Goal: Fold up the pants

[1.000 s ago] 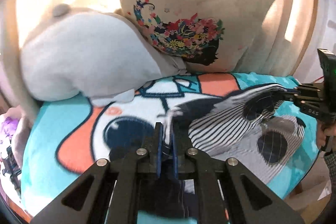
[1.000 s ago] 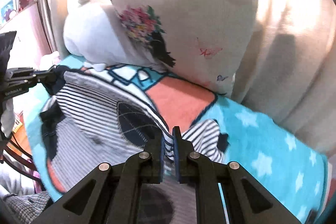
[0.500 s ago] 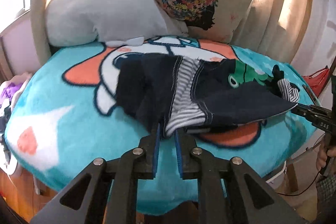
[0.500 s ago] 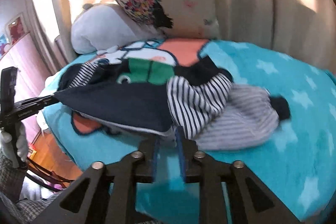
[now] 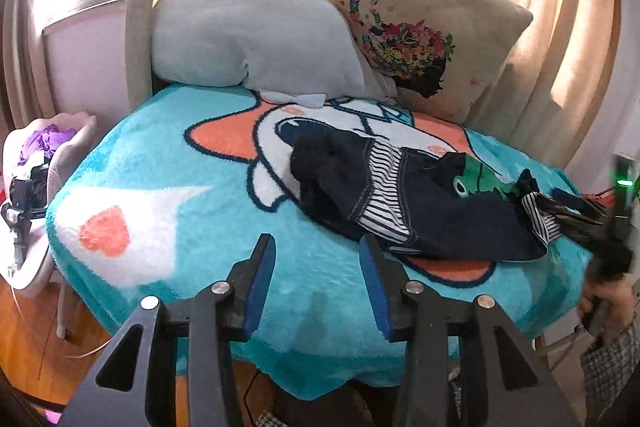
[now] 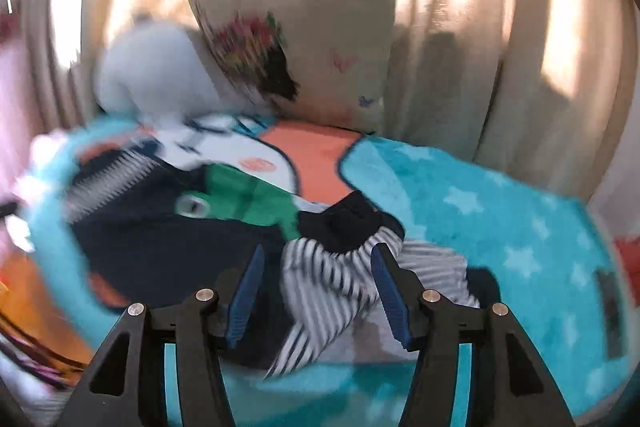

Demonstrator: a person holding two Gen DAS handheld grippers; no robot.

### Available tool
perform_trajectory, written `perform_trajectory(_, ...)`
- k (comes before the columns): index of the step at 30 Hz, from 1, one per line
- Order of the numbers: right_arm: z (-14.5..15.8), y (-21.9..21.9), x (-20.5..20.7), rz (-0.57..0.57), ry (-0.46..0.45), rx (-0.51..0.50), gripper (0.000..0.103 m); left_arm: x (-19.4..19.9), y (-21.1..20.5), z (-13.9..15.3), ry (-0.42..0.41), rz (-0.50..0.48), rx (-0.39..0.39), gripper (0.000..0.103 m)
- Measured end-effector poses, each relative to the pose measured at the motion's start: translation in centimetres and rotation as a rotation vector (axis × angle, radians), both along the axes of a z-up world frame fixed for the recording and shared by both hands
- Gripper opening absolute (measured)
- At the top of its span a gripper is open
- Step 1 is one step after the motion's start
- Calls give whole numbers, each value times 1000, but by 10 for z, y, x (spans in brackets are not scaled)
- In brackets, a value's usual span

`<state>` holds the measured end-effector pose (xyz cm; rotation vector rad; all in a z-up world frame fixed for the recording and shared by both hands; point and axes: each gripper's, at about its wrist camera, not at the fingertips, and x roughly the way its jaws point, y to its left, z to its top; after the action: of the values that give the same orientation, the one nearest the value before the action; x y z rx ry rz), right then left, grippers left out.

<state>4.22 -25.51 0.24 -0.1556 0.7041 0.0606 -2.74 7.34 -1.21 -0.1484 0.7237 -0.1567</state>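
On the bed covered by a fluffy turquoise cartoon-print blanket (image 5: 168,163), the dark navy pants with a black-and-white striped lining and a green frog patch (image 5: 424,211) lie in a loose, rumpled heap toward the right half of the blanket, near its front edge. Part of the garment is turned over, exposing the striped inner fabric.

Left tongs (image 5: 316,283): spread wide, blue-padded fingers (image 5: 260,291) apart, holding nothing. They hover above bare blanket just in front of the pants — the right fingertip sits close to the near hem, but contact cannot be confirmed.

Right tongs (image 6: 318,291): also spread wide and holding nothing. In the right wrist view, the striped fabric of the pants (image 6: 328,291) lies between and below the two fingers; the frame is motion-blurred, so contact cannot be determined.

Behind the pants, at the head of the bed, a grey plush animal-shaped cushion (image 5: 248,35) rests beside a beige square pillow with a floral silhouette print (image 5: 420,39) — the pillow leans against the cushion. Peach-coloured curtains (image 5: 552,27) hang behind both.
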Motion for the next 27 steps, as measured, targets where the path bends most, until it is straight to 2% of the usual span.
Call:
perform_trajectory(1, -8, 5, 9, -26, 10, -64, 59, -1, -1, 1, -2, -1, 5, 42)
perform_trajectory(2, -17, 7, 17, -60, 21, -122, 47, -3, -2, 2, -5, 0, 10, 43)
perform_trajectory(3, -22, 5, 21, -80, 29, -138, 18, -4, -3, 3, -8, -1, 14, 43)
perform_trajectory(4, -24, -1, 23, -92, 44, -114, 12, -5, -3, 4, -12, 0, 14, 43)
perform_trajectory(6, -17, -25, 15, -120, 25, 4, 10, -4, -3, 5, -16, 8, 7, 43)
perform_trajectory(10, -5, -76, -1, -210, -29, 164, 10, 0, -6, 5, -18, 19, -16, 43)
perform_trajectory(13, -9, -120, -14, -294, -43, 305, 10, 2, -9, 1, -2, 16, -22, 43)
perform_trajectory(19, -36, -175, -46, -516, -6, 392, 11, 6, -12, -5, 29, 25, -25, 43)
perform_trajectory(22, -28, -189, -67, -586, -59, 428, 11, 9, -13, -4, 35, 28, -33, 43)
perform_trajectory(24, -7, -183, -80, -542, -147, 477, 12, 12, -15, -3, 38, 27, -44, 43)
perform_trajectory(25, 5, -176, -81, -484, -183, 513, 14, 13, -18, -2, 38, 28, -47, 43)
perform_trajectory(26, 19, -163, -79, -384, -211, 563, 23, 14, -21, -2, 38, 29, -47, 43)
perform_trajectory(27, 27, -150, -74, -297, -214, 597, 39, 14, -23, -2, 38, 26, -46, 44)
